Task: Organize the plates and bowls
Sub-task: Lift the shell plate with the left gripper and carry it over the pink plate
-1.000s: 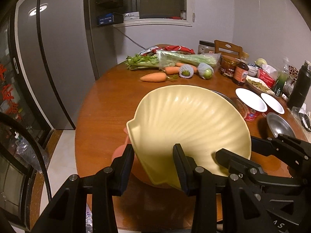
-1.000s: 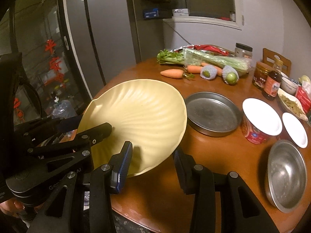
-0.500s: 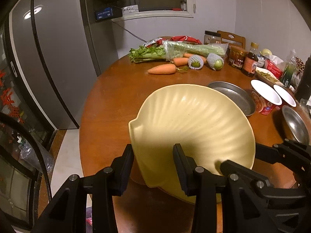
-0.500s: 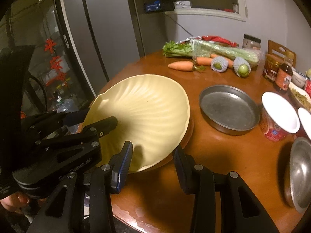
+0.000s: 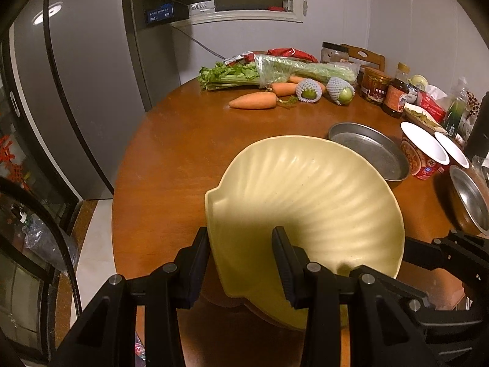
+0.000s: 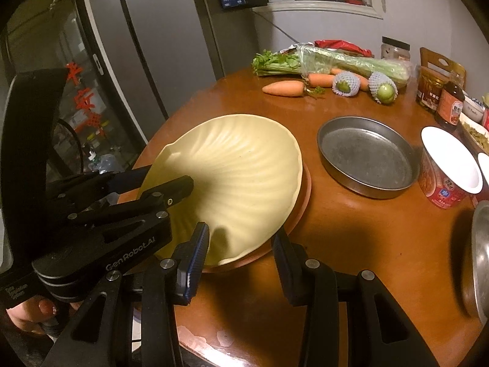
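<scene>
A home kitchen or dining corner: a tall grey fridge (image 5: 85, 91) stands beside a round wooden desk (image 5: 183, 153) carrying carrots (image 5: 253, 102), bagged celery (image 5: 275, 72), net-wrapped fruit (image 5: 309, 91), sauce jars (image 5: 373, 88), a metal pan (image 6: 368, 157) and instant-noodle cups (image 6: 447, 168), below a window sill (image 5: 238, 16).

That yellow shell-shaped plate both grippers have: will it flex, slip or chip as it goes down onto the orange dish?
The yellow shell plate probably won't flex: it holds its fluted shape, tilted, gripped only at its rim. Its glossy surface suggests it could slide in the left gripper and right gripper. It looks like glazed ceramic, so contact with the orange dish could chip it.
</scene>
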`<state>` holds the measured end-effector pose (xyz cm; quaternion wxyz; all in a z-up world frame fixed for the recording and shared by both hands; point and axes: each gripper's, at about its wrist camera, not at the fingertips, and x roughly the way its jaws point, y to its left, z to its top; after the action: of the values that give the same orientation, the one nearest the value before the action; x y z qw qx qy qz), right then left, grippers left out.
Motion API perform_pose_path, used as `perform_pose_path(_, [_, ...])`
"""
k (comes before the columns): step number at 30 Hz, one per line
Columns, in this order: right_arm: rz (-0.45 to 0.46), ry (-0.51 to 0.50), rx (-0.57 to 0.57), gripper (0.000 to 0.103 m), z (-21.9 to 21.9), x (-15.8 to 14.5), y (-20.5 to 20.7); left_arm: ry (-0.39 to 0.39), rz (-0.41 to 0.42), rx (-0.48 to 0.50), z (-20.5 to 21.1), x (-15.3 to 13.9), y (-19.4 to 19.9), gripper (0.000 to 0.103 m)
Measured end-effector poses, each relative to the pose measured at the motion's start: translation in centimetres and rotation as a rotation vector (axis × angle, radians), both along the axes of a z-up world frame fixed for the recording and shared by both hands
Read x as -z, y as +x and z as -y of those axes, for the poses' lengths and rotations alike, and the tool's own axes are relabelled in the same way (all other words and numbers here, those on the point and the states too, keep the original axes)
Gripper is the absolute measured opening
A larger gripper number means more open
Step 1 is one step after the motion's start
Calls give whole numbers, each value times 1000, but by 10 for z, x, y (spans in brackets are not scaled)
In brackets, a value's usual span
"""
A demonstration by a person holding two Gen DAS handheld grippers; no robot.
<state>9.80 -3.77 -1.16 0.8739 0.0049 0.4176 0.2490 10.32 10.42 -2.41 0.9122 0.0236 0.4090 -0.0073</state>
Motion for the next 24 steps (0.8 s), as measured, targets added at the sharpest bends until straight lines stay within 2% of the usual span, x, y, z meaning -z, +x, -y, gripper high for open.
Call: perform_pose_path(24, [-15, 28, 1, 45, 4, 1, 2, -1, -16, -20, -2, 6, 13, 42])
